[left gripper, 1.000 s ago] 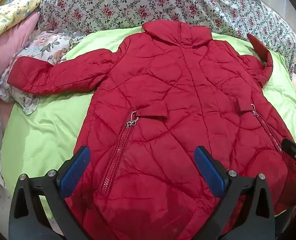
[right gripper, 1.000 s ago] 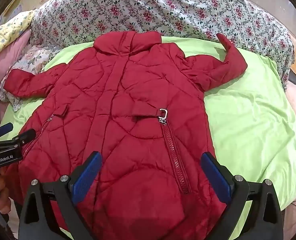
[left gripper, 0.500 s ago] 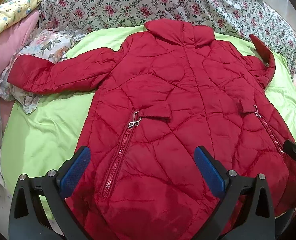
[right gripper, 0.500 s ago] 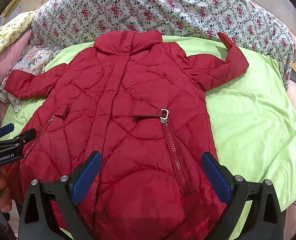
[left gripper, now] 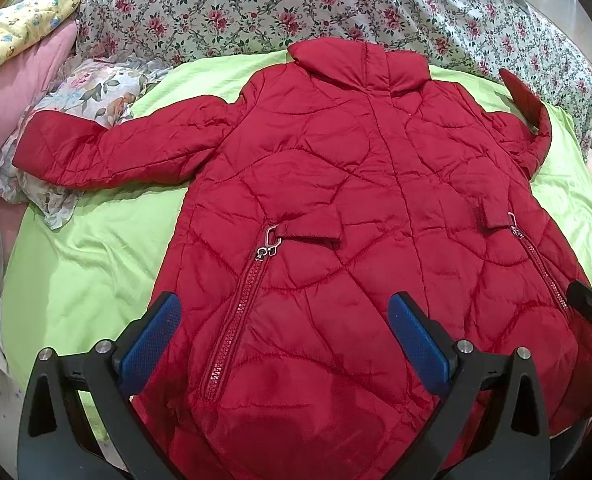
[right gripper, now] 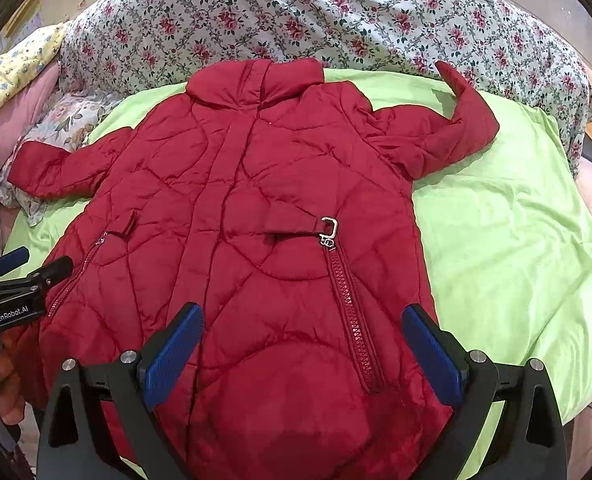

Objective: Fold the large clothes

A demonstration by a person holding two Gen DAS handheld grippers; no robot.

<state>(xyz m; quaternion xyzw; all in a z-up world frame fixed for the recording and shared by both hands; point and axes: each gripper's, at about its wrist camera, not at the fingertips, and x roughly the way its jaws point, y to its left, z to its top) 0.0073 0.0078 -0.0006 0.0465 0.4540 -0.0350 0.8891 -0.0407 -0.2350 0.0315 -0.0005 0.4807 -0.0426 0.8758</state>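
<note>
Not much has moved since a second ago: in your left view the red coat [left gripper: 359, 216] has slid just a little lower and to the right in the picture, so your left gripper [left gripper: 282, 334] has shifted a tiny bit. Its blue pads [left gripper: 152, 336] are as wide apart as before, and they hold nothing. They hang over the near hem of the coat. The coat lies flat, front side up, on the green sheet [left gripper: 92, 276]. Its collar points to the far side, by the flowery blanket [left gripper: 296, 4]. The left sleeve [left gripper: 112, 148] sticks straight out to the left and its cuff rests on a flowery cloth [left gripper: 84, 92]. The right sleeve [left gripper: 531, 120] is bent, with the cuff poking up. At the far right edge you can see the tip of your other gripper [left gripper: 591, 300].

In your right view the coat [right gripper: 256, 216] has hardly moved either. Your right gripper [right gripper: 301, 342] is wide open too, with nothing between its pads [right gripper: 431, 352], over the near hem by the right pocket zip [right gripper: 351, 312]. The bent sleeve [right gripper: 447, 132] looks the same as before. On the left your left gripper [right gripper: 28, 272] sits at the coat's left edge, and your hand [right gripper: 0, 384] holds it from below.
</note>
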